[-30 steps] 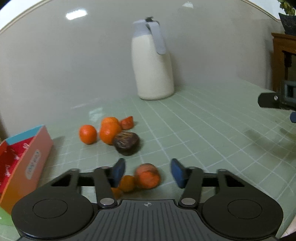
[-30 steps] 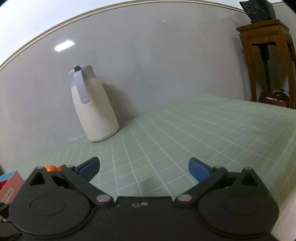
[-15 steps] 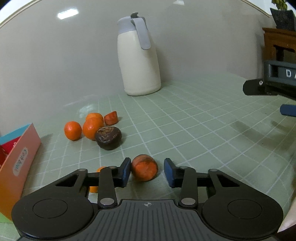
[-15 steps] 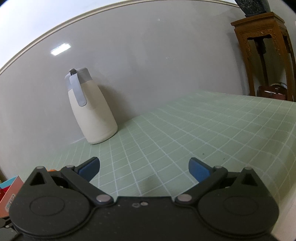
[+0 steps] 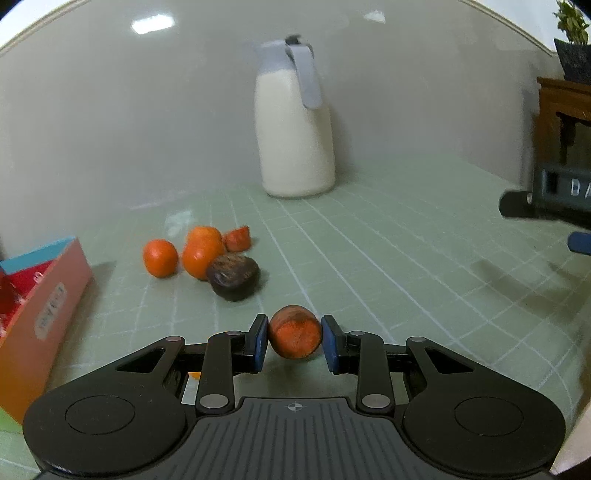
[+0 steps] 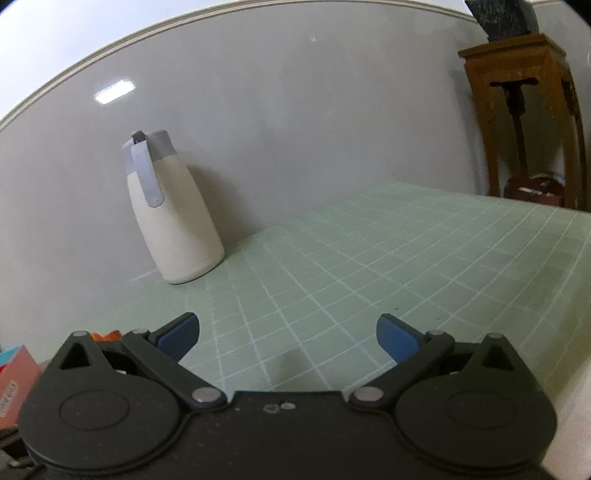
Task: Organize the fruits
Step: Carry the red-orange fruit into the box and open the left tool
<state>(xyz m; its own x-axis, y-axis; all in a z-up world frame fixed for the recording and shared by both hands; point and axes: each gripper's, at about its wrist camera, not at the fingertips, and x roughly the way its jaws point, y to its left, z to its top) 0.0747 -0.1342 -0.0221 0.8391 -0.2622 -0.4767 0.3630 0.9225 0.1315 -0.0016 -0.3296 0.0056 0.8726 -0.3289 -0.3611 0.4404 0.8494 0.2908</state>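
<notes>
Closed since earlier: left gripper (image 5: 294,340) clamping orange fruit (image 5: 294,336); right gripper (image 6: 288,336) spread, idle; remaining fruit pile (image 5: 207,254) unsorted.

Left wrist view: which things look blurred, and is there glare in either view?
Left wrist view: the jug and the loose fruits are smeared, while the orange fruit in the left gripper stays sharp; a lamp reflection glares on the wall. Right wrist view: sharp, with similar wall glare.
</notes>
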